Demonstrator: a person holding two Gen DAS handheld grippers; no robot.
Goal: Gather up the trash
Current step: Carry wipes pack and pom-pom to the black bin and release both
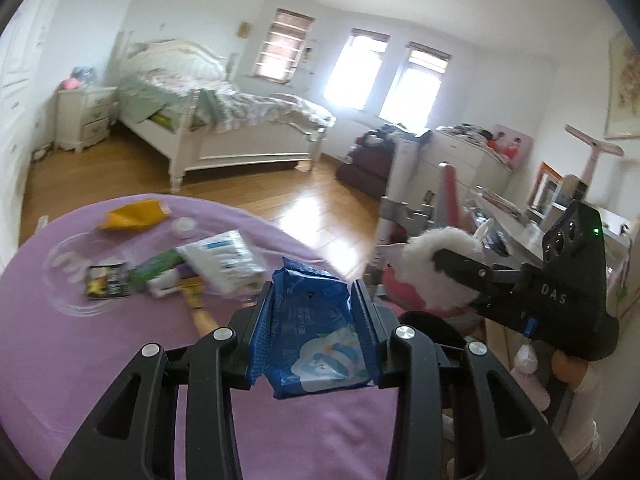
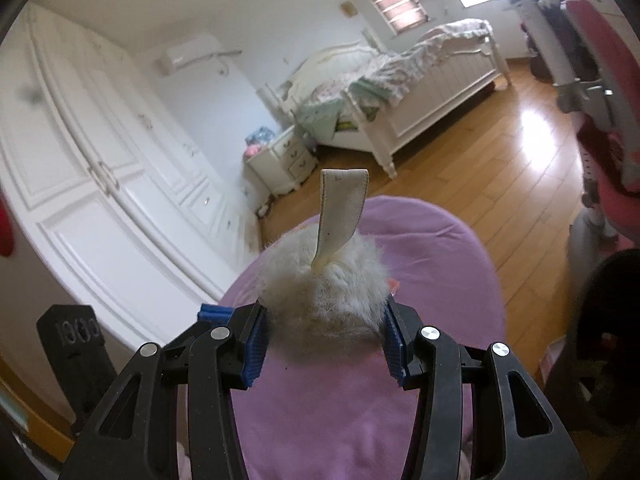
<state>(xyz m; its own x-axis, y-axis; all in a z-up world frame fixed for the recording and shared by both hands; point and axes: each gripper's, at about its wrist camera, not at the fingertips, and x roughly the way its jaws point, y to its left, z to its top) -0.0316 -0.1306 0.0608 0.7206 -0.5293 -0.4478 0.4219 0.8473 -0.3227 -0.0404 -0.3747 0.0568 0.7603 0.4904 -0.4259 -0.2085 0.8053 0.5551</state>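
My left gripper [image 1: 314,292] is shut on a blue wet-wipe style packet [image 1: 316,344] and holds it above a round purple cloth surface [image 1: 60,340]. On that surface lie a yellow wrapper [image 1: 134,220], a white and blue packet [image 1: 224,260], a green wrapper [image 1: 154,268], a black sachet [image 1: 108,286] and a small white lid [image 1: 184,227]. My right gripper [image 2: 325,308] is shut on a fluffy white plush [image 2: 320,280] with a cream fabric loop [image 2: 340,212]. In the left wrist view that right gripper [image 1: 452,276] hangs to the right, past the purple edge, with the plush [image 1: 432,248] in it.
A white bed [image 1: 224,128] and nightstand [image 1: 86,114] stand across the wooden floor [image 1: 280,200]. White wardrobe doors [image 2: 100,184] run along one wall. A pink chair [image 2: 608,92] and a cluttered desk [image 1: 516,216] stand on the right.
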